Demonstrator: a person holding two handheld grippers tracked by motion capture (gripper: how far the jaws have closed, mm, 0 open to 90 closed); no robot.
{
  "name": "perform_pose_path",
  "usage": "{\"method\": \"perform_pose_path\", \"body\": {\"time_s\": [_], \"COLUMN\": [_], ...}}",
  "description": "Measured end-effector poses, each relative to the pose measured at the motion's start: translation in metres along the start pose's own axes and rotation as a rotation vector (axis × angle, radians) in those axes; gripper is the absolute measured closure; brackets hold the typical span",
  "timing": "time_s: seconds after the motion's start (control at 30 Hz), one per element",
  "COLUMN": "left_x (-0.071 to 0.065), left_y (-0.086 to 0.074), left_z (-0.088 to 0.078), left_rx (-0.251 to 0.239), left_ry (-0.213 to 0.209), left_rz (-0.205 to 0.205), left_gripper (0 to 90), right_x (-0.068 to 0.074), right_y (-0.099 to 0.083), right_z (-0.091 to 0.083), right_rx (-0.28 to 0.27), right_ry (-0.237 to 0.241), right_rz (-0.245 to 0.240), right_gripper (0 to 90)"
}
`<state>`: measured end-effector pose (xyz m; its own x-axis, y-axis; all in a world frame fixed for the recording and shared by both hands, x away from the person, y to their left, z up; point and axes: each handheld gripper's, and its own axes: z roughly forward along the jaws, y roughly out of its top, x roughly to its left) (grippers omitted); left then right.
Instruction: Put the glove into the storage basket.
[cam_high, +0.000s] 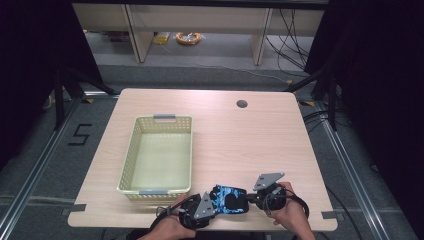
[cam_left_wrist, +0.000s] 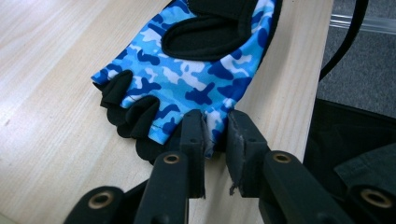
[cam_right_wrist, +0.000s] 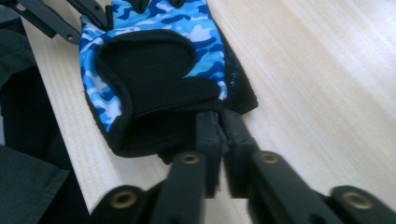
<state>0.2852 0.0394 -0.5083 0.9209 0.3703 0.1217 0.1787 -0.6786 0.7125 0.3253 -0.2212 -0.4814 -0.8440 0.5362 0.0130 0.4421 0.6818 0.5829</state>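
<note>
The glove (cam_high: 230, 199) lies at the table's (cam_high: 250, 145) near edge, pinched at both ends: the left gripper (cam_left_wrist: 215, 135) clamps its finger end, the right gripper (cam_right_wrist: 221, 122) clamps its black cuff. Farther back on the left sits a basket (cam_high: 131, 160).

Even overhead light, soft shadows, low sharpness

In the high view the table (cam_high: 260, 145) is evenly lit, with black surroundings left and right; the basket (cam_high: 157, 155) casts scarcely any shadow. That picture is soft and low in detail. In both gripper views the near jaws blur, the glove (cam_left_wrist: 187, 79) is sharper, and the tabletop glares pale at the right.
</note>
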Motion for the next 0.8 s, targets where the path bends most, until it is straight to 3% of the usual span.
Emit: {"method": "perform_pose_path", "body": {"time_s": [0.07,0.1,0.17,0.27,0.33,0.43,0.47,0.57,0.67,0.8], "left_x": [0.0,0.0,0.0,-0.001,-0.002,-0.005,-0.005,-0.008,-0.008,-0.008], "left_y": [0.001,0.001,0.003,0.005,0.007,0.005,0.004,0.003,0.003,0.001], "left_z": [-0.002,-0.003,-0.006,-0.008,-0.009,-0.003,-0.002,0.002,0.002,0.003], "left_rx": [-0.004,-0.009,-0.012,-0.04,-0.028,-0.023,-0.014,-0.007,-0.007,0.005], "left_ry": [0.001,0.0,0.001,-0.006,-0.004,-0.008,-0.01,-0.022,-0.023,-0.022], "left_rz": [0.012,0.006,0.013,0.008,0.025,0.024,0.044,0.033,0.029,0.033], "left_gripper": [79.6,80.0,80.8,81.2,81.1,81.1,81.2,80.9,80.7,79.6], "right_x": [0.003,0.002,0.005,0.003,0.001,-0.003,-0.004,-0.008,-0.013,-0.015], "right_y": [0.002,0.004,0.007,0.014,0.017,0.021,0.021,0.02,0.017,0.014], "right_z": [-0.002,-0.003,-0.007,-0.014,-0.015,-0.009,-0.007,0.005,0.012,0.012], "right_rx": [0.004,0.0,0.005,-0.005,-0.011,0.005,0.007,0.026,0.05,0.011], "right_ry": [-0.009,-0.016,-0.028,-0.049,-0.064,-0.069,-0.073,-0.068,-0.063,-0.052], "right_rz": [0.013,-0.012,0.013,-0.009,-0.031,-0.057,-0.064,-0.077,-0.067,0.03], "right_gripper": [90.0,90.0,90.0,90.0,90.0,90.0,90.0,90.0,90.0,87.9]}}
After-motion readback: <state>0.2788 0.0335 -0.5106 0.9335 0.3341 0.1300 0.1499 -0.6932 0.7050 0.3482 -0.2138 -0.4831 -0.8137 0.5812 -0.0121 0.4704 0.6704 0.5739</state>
